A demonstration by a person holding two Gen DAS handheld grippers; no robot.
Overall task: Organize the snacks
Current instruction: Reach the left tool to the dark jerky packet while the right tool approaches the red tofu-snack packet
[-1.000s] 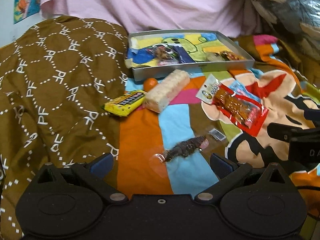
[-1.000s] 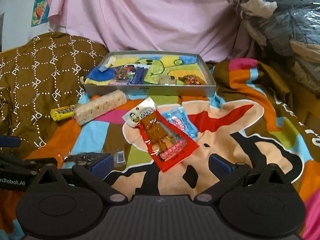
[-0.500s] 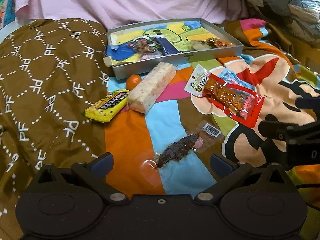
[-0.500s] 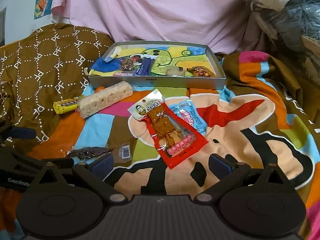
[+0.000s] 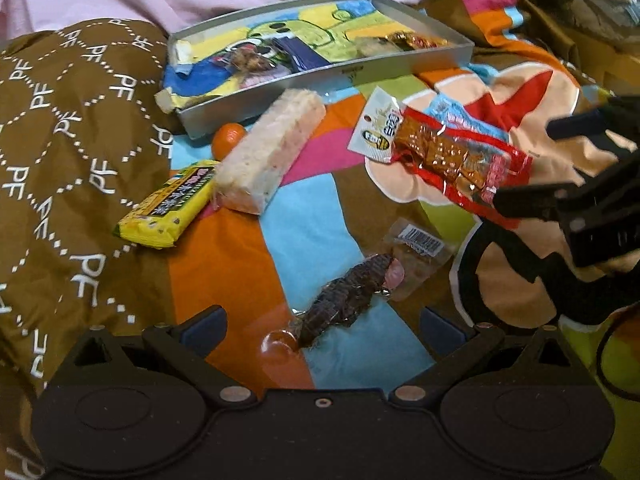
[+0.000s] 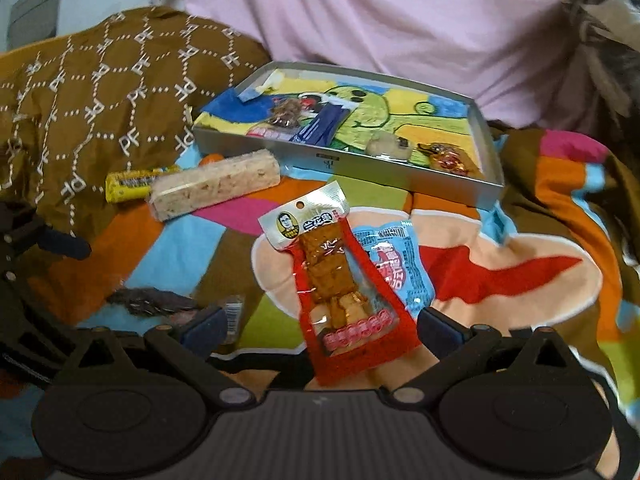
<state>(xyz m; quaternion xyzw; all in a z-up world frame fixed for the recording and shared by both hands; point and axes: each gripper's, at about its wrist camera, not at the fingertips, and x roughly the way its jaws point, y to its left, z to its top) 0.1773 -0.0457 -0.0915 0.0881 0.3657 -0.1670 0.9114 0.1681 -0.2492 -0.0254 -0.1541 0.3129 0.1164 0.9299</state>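
Loose snacks, counted left to right (left wrist view): six on the blanket point(image 5: 224, 264) — one yellow bar point(image 5: 170, 206), one orange ball point(image 5: 228, 140), one pale rice bar point(image 5: 272, 152), one dark clear-wrapped snack point(image 5: 352, 300), one red packet point(image 5: 452, 160), one blue packet point(image 5: 452, 114) partly under the red one.
Tray point(image 5: 256, 98): one grey metal tray, upper centre of both views; at least four small wrapped items inside, too small to name.
Left gripper point(image 5: 322, 322): fingers spread wide, holding nothing; the dark snack lies between the blue pads, its near end low in the frame.
Right gripper point(image 6: 320, 326): fingers likewise spread and empty; the lower half of the red packet point(image 6: 344, 300) sits between the pads. Whether either tool touches its snack cannot be told.
Change from half a second ago: both tools have advanced; the dark snack and the red packet now sit nearer and larger in their frames. No snack has changed place.
Edges and room: the brown quilt point(image 5: 72, 140) rises along the left; the tray's near wall bounds the far side; bare blanket lies open right of the packets, in the right wrist view.
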